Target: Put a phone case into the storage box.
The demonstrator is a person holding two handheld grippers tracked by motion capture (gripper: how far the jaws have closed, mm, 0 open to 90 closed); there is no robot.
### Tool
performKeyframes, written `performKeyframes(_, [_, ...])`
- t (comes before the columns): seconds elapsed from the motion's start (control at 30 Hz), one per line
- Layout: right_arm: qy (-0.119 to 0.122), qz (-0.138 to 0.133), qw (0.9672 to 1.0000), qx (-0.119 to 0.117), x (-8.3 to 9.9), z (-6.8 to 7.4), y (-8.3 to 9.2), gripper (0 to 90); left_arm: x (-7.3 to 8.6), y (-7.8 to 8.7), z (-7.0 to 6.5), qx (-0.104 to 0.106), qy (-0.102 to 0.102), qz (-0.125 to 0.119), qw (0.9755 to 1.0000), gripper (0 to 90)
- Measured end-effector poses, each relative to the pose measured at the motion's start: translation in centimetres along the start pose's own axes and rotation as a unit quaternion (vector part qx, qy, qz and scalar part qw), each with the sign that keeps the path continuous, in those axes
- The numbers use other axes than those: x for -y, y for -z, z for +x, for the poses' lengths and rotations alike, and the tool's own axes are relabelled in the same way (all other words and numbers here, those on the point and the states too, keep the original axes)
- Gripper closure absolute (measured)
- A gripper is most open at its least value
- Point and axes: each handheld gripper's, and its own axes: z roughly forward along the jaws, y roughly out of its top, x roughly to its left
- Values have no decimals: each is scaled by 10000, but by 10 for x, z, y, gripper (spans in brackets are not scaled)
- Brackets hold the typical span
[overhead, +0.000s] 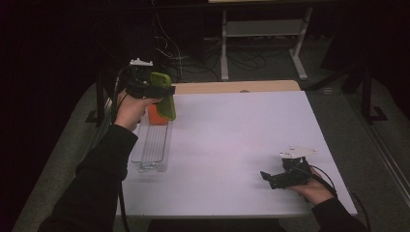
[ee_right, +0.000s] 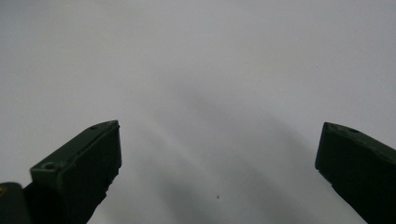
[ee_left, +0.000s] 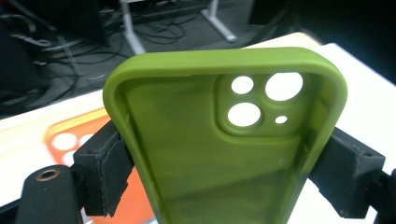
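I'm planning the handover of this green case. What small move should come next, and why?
Probably lower the green phone case toward the clear tray: the left gripper clamps it above the orange case, while the right gripper rests open.

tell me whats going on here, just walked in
A person at a white table holds a two-jaw gripper in each hand. The left gripper is shut on a green silicone phone case, lifted above a clear plastic rack where an orange phone case stands at the far end. The right gripper rests low near the table's near right corner, jaws open and empty.
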Motion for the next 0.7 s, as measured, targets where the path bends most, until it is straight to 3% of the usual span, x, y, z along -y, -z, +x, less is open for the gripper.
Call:
performKeyframes(0.17, [-16, -32, 10000, -49, -2, 2, 0, 0, 1, -8, 8, -396, 83, 163, 9990, 152])
performKeyframes(0.33, [33, -70, 10000, -46, -3, 3, 0, 0, 2, -17, 14, -788, 211, 273, 9963, 152])
performKeyframes(0.47, [27, -72, 10000, -46, -4, 3, 1, 0, 3, -25, 18, -1061, 376, 401, 9928, 151])
performKeyframes(0.7, [55, -117, 9999, -54, -5, 4, 2, 0, 5, -44, 23, -1526, 475, 584, 9854, 151])
